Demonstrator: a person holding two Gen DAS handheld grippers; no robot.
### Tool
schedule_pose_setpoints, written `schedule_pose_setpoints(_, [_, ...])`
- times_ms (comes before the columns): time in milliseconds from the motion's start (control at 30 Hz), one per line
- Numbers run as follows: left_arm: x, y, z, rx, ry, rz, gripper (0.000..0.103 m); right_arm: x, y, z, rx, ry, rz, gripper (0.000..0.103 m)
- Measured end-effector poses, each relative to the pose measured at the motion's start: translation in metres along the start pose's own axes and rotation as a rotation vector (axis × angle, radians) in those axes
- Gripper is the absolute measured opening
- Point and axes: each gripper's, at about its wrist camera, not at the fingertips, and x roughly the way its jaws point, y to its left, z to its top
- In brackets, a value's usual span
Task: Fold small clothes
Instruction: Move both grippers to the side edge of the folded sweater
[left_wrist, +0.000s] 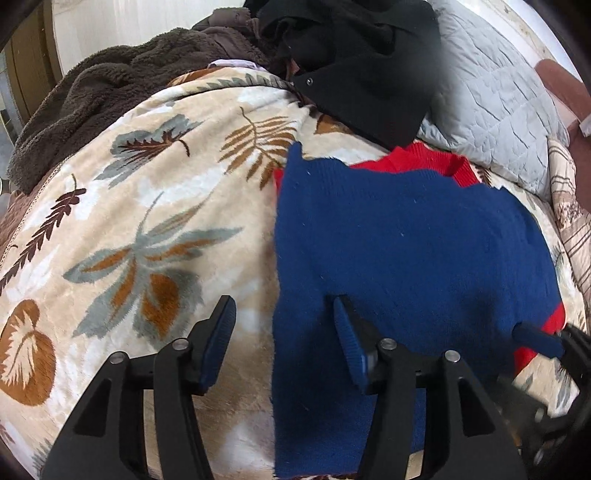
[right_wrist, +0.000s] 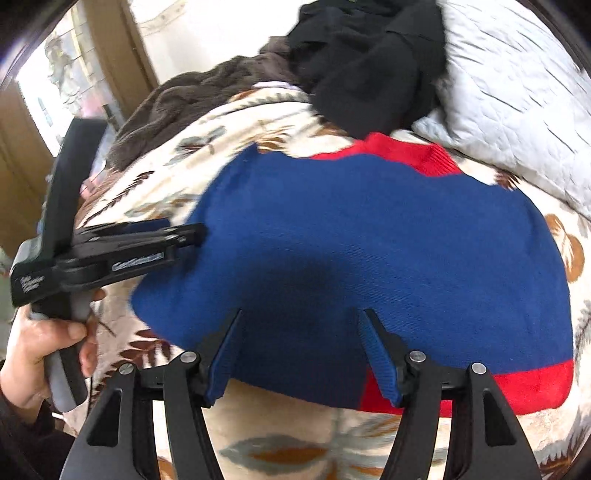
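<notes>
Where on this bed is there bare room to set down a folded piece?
Free: the leaf-print blanket left of the blue and red sweater, below the brown fleece. A smaller strip lies at the sweater's near edge. Crowded: the far side, with the black garment, the fleece, and the grey quilted pillow.

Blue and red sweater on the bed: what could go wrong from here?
1. Both the left gripper and right gripper stand open over the sweater; closing might pinch the plush leaf blanket too.
2. Its far edge lies uneven over the red layer, so a further fold may come out crooked.
</notes>
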Motion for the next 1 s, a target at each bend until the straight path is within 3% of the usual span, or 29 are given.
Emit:
schedule_pose_setpoints(233, [0.003, 0.004, 0.003, 0.000, 0.017, -0.004, 0.054, 0.007, 0.027, 0.003, -0.029, 0.006, 0.053, 0.065])
schedule_pose_setpoints(700, [0.005, 0.009, 0.021, 0.048, 0.024, -0.002, 0.054, 0.016, 0.048, 0.001, -0.031, 0.018, 0.079, 0.065])
schedule_pose_setpoints(833, [0.011, 0.015, 0.032, 0.036, 0.048, -0.046, 0.054, 0.018, 0.053, 0.002, -0.028, 0.022, 0.091, 0.065])
schedule_pose_setpoints(967, [0.021, 0.024, 0.048, 0.014, 0.114, -0.170, 0.054, 0.018, 0.059, 0.002, -0.032, 0.023, 0.105, 0.065])
schedule_pose_setpoints(1000, [0.022, 0.025, 0.050, 0.012, 0.115, -0.171, 0.054, 0.018, 0.060, 0.002, -0.029, 0.023, 0.109, 0.065])
